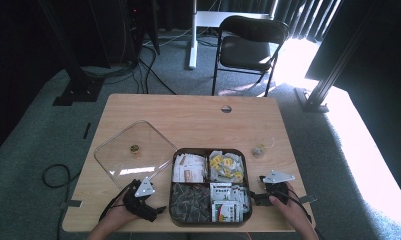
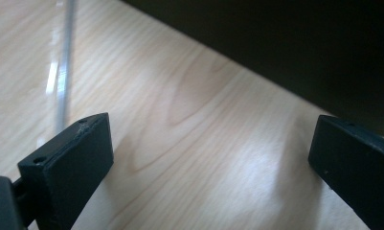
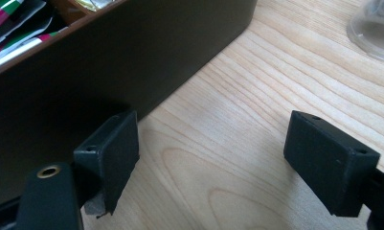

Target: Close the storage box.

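A: We sit at the table (image 1: 198,112) with a gripper in each hand. Where is the box (image 1: 209,185)?

B: It sits low in the middle of the high view, between our two hands. It has four parts with tea bags and packets in them.

A: And the lid (image 1: 133,152)?

B: It is off. It lies flat, to the left of the box and a bit higher in the frame, touching the box corner or just beside it.

A: What is our left gripper (image 2: 208,153) doing?

B: Its jaws stand wide apart and hold nothing. We see bare wood between them. The dark box wall fills the upper right of the left gripper view, and the clear lid edge runs down the upper left.

A: And our right gripper (image 3: 213,158)?

B: It is wide open too, with nothing in it. In its view the box wall is at the left, just beside the left jaw. A small clear cup (image 3: 375,28) is at the upper right.

A: So which hand is nearer to the lid?

B: The left one. The lid lies just above it in the high view. We think that hand should reach up and grip the near edge, which runs across its path.
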`<state>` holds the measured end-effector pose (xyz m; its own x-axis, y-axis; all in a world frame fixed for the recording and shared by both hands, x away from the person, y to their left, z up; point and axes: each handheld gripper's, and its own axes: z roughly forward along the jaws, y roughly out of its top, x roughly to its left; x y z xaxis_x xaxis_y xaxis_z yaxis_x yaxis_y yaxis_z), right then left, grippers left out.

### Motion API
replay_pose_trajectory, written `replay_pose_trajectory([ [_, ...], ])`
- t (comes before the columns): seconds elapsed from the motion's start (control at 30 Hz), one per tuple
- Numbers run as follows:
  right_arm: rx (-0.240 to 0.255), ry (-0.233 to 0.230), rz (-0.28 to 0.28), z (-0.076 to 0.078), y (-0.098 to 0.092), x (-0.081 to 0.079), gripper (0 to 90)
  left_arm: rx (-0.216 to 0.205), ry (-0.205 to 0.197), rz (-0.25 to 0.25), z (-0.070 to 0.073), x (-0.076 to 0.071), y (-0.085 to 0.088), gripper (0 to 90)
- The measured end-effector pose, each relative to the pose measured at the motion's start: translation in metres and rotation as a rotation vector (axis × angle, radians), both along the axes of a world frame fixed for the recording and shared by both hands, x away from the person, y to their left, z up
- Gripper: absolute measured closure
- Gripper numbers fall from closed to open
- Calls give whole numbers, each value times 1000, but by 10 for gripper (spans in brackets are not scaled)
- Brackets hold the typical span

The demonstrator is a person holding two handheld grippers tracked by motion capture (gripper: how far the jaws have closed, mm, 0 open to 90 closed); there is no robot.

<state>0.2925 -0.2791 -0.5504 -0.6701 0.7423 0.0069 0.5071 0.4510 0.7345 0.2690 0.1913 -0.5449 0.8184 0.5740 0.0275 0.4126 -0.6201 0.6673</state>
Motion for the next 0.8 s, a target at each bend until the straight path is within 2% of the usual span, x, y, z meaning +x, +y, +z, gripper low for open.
replay_pose_trajectory([
  [0.1, 0, 0, 0, 0, 0, 0, 187, 4, 7, 16, 2, 1, 3, 17],
  [0.13, 0, 0, 0, 0, 0, 0, 187, -5, 11, 36, 4, 3, 5, 17],
  [0.27, 0, 0, 0, 0, 0, 0, 187, -15, 23, 67, 7, 6, 9, 16],
  [0.47, 0, 1, -1, 0, 0, 0, 187, -23, 8, 127, 11, 10, 15, 17],
  [0.8, 0, 0, -1, 0, 0, 0, 186, -72, -9, 225, 19, 18, 31, 17],
])
